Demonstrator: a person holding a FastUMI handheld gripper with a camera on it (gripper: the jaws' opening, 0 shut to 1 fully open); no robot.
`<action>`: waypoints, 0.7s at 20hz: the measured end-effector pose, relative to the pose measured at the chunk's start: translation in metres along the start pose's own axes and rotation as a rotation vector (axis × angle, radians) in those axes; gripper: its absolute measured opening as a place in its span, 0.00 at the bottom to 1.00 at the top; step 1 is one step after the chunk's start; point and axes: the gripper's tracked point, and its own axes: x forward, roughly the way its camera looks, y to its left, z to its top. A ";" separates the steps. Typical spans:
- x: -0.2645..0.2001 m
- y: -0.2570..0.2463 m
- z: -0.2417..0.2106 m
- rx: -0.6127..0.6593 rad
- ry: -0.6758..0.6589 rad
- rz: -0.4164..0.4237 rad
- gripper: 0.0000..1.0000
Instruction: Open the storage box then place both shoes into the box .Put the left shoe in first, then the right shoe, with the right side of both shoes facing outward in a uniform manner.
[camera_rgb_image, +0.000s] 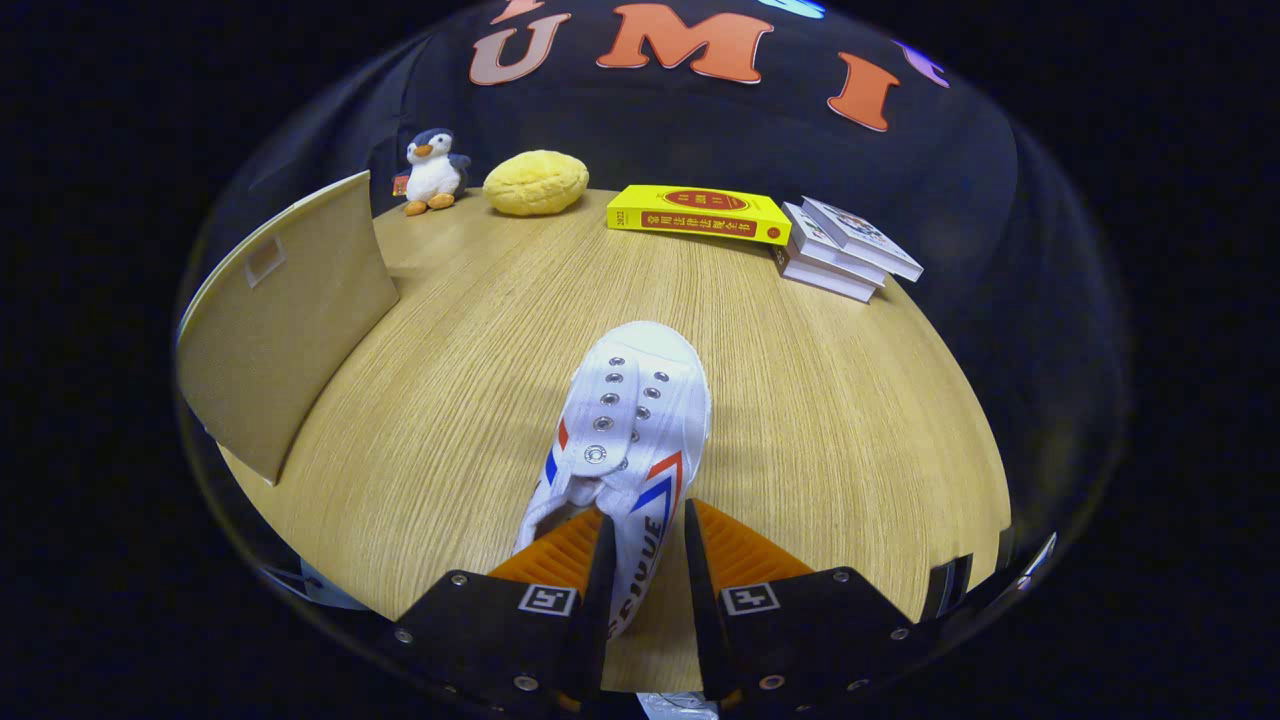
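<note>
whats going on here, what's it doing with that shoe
A hand-held gripper has its two fingers closed on the side wall of a white shoe, toe pointing away over the wooden table. The storage box stands off to the left of the shoe with its tan panel showing. Beyond them sit a toy penguin, a yellow plush, a yellow book and stacked books.

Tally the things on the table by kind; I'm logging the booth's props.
White shoe, gripped between the gripper fingers: 1
Books: 1 yellow book, 3 stacked white books: 4
Plush toys: penguin, yellow cushion: 2
Storage box lid: 1
Total: 8
</note>
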 end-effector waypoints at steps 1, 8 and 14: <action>-0.002 -0.002 0.006 0.013 -0.028 0.009 0.38; 0.027 -0.032 0.021 0.132 -0.052 0.025 0.28; 0.047 -0.035 0.020 0.214 0.028 0.120 0.19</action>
